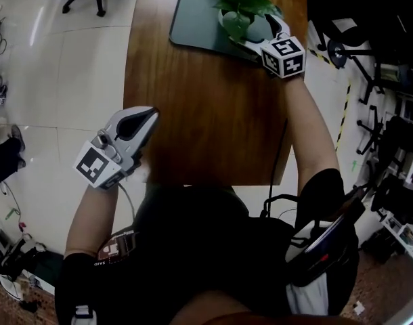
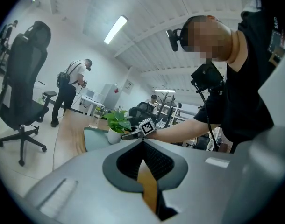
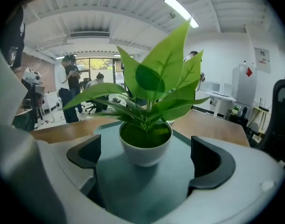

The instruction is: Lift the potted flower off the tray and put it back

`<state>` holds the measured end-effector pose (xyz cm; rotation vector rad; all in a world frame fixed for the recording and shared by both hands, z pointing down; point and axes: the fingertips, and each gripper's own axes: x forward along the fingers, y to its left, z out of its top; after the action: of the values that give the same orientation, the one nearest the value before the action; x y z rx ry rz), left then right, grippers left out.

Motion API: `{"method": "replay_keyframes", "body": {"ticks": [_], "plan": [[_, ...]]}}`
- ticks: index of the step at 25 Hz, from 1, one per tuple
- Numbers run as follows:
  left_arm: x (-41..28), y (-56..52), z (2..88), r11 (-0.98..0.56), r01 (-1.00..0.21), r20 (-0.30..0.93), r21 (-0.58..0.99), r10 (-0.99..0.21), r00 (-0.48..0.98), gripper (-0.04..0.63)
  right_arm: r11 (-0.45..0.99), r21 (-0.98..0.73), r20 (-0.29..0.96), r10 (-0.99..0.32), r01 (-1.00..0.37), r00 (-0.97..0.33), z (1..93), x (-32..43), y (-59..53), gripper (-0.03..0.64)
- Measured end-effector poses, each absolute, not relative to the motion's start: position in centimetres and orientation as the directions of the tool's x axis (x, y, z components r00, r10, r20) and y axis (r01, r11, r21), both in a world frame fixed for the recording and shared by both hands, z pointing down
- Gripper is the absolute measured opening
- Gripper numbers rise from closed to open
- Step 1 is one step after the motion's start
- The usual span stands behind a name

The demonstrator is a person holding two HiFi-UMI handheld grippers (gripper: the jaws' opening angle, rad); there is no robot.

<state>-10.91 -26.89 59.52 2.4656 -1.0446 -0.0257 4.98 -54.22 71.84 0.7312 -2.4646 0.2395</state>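
The potted flower [image 1: 244, 9], green leaves in a small white pot [image 3: 145, 148], stands upright on the grey-green tray [image 1: 193, 15] at the far end of the wooden table [image 1: 213, 114]. My right gripper [image 1: 259, 38] is at the pot's near right side. In the right gripper view it [image 3: 145, 157] is open, with the dark pads [image 3: 86, 153] wide on either side of the pot and touching nothing. My left gripper [image 1: 145, 120] hangs at the table's near left edge, shut and empty [image 2: 143, 146]. From there the plant [image 2: 117, 122] shows far off.
A black cable [image 1: 279, 154] runs over the table's right part. A clear bottle [image 2: 92, 121] stands on the table beyond the tray. An office chair [image 2: 21, 83] and a standing person [image 2: 70, 85] are on the floor to the left. Desks and stands crowd the right side.
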Motion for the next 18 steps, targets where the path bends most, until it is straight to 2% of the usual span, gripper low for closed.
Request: {"method": "replay_keyframes", "body": {"ticks": [8,9,11,18], "plan": [[-12.4,-26.2,62.0,-0.576,-0.685,0.173,0.445,-0.696,0.697,-0.002,0.85,0.017,0.561,-0.444,-0.527,-0.698,74.5,1.8,-56.8,0.6],[-12.3,-26.0,62.1,-0.575,-0.687,0.174,0.445,-0.697,0.696,-0.002,0.849,0.026,0.562,-0.449,-0.528,-0.695,74.6,1.9,-56.8,0.591],[-12.2,-25.8,62.3,-0.571,-0.688,0.177,0.448,-0.697,0.694,-0.002,0.856,0.035,0.559,-0.445,-0.516,-0.7,74.7,1.7,-56.6,0.525],[-13.1,-26.2,62.8,-0.567,-0.685,0.177,0.457,-0.697,0.695,-0.002,0.861,0.034,0.539,-0.443,-0.508,-0.716,74.0,0.7,-56.4,0.515]]}}
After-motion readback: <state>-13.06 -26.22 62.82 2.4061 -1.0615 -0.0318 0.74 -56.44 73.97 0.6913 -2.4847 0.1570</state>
